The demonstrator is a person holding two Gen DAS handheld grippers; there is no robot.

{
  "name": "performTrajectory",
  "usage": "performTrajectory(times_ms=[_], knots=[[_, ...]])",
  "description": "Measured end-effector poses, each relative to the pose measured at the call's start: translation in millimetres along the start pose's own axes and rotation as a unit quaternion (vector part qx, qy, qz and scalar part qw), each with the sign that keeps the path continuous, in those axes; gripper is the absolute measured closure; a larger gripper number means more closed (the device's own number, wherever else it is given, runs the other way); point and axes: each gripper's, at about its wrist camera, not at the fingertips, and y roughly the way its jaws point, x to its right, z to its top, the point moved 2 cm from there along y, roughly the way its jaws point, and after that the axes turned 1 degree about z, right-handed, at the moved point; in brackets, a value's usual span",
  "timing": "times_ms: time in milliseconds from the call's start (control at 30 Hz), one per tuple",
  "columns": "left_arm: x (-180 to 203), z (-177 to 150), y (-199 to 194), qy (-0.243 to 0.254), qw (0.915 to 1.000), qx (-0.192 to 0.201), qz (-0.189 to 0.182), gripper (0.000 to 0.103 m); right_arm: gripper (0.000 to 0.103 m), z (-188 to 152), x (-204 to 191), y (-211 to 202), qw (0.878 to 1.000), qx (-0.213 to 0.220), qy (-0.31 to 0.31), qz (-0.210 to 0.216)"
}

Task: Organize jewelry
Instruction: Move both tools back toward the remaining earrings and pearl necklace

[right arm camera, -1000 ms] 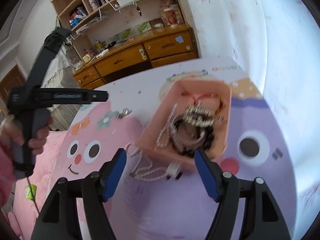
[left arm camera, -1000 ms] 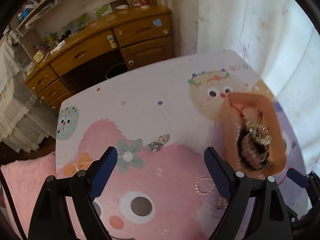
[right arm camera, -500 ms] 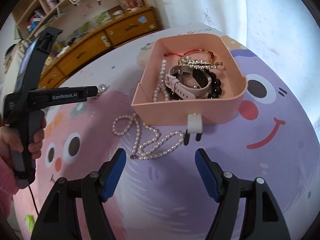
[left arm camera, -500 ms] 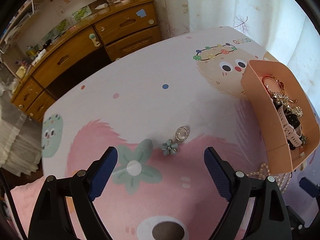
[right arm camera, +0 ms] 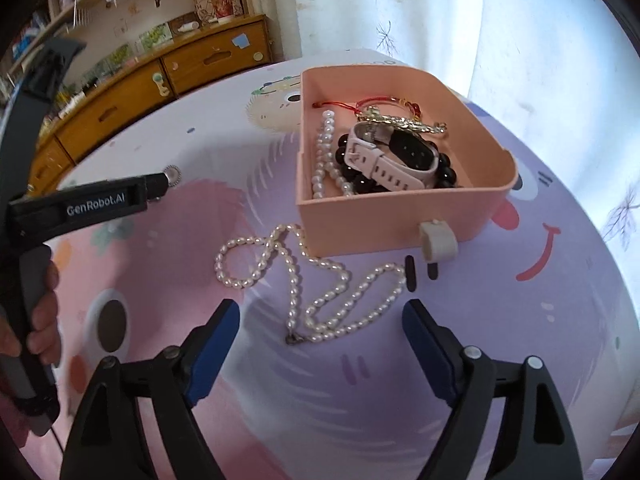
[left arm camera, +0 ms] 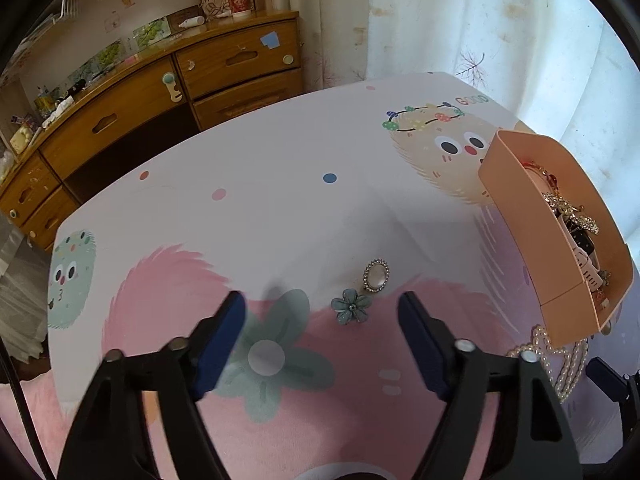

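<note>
We read "GenRobot.AI" in white letters along the black bar of the left gripper [right arm camera: 170, 176], which reaches in to the left of the pink tray [right arm camera: 400, 216] in the right wrist view. In the left wrist view, we read "GOOD" printed on the cartoon table cover [left arm camera: 280, 208], just beyond the tray's far corner. Other print on the shelf items is too small for us to read.
</note>
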Motion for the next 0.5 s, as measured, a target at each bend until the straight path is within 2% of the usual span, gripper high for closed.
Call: performTrajectory(times_ms=[167,367,433,500], knots=[[-1,-2,7,-0.007,0.9999,0.007,-0.009,0.045,0.017,4,-9,5,0.999,0.002,0.005,-0.032],[7,-5,6,0.008,0.9994,0.026,-0.023,0.045,0.017,9,-14,9,0.999,0.007,0.001,-0.036],[8,-6,8,0.010,0.9993,0.026,-0.023,0.047,0.022,9,-15,9,0.999,0.009,0.001,-0.036],[7,-7,9,0.008,0.9993,0.026,-0.025,0.053,0.029,9,-18,7,0.999,0.013,-0.003,-0.033]])
